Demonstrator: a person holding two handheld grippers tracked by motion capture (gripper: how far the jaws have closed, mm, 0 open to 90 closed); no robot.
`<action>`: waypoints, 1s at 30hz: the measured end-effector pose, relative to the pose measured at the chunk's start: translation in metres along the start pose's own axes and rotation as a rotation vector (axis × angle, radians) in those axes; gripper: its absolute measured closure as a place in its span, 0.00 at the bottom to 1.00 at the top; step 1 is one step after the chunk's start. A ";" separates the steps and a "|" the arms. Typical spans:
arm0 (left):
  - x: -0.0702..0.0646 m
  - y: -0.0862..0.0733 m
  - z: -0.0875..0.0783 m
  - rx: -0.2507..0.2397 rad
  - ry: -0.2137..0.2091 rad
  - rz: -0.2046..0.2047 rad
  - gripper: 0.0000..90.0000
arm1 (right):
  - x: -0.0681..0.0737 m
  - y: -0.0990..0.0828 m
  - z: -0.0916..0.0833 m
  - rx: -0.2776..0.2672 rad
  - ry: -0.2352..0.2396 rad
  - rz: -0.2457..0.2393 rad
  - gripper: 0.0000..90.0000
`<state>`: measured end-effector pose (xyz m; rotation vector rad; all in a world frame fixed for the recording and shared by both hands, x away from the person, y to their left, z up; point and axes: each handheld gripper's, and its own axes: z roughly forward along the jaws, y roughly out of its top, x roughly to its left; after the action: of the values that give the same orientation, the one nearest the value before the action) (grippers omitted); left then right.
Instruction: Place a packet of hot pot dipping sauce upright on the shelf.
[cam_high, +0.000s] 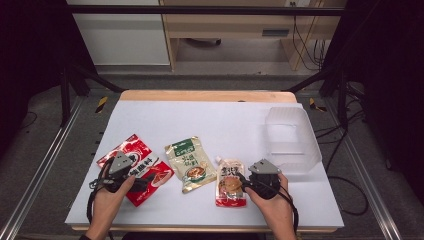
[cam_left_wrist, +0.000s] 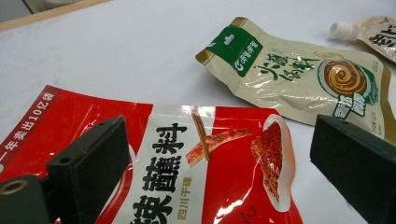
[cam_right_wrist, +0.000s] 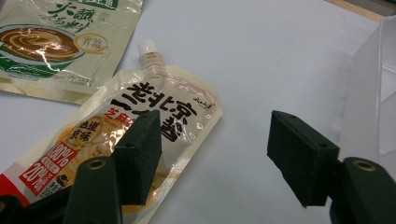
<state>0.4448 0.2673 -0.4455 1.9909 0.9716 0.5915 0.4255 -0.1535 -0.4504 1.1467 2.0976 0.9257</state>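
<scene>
Three food packets lie in a row on the white table (cam_high: 210, 120). At the left is a red packet (cam_high: 142, 172), and my left gripper (cam_high: 121, 167) hovers over its near end. In the left gripper view the left gripper (cam_left_wrist: 219, 172) is open wide, with the red packet (cam_left_wrist: 187, 158) flat below its jaws. A beige and green pouch (cam_high: 191, 164) sits in the middle. A spouted pouch (cam_high: 231, 184) lies right of it. My right gripper (cam_right_wrist: 219, 156) stands open, its left jaw over the spouted pouch's (cam_right_wrist: 154, 107) edge and its right jaw over bare table.
A clear plastic container (cam_high: 292, 137) stands at the right of the table, close beside the right gripper (cam_high: 262, 174); its wall (cam_right_wrist: 373, 93) rises just past the right jaw. The beige and green pouch (cam_left_wrist: 299, 79) lies beyond the red packet. The table's wooden far edge (cam_high: 205, 95) runs across the back.
</scene>
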 end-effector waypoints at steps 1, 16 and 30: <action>0.000 0.000 0.000 0.000 0.000 0.000 0.05 | 0.000 0.000 0.000 0.000 0.000 0.000 0.40; -0.002 0.000 0.001 0.014 0.016 0.027 0.05 | 0.005 0.025 0.010 0.001 0.068 -0.009 0.49; -0.007 0.001 0.004 0.026 0.003 0.057 0.05 | -0.004 0.033 0.060 0.125 0.089 0.049 0.49</action>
<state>0.4441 0.2594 -0.4472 2.0469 0.9313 0.6165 0.4875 -0.1263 -0.4595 1.2453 2.2354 0.8934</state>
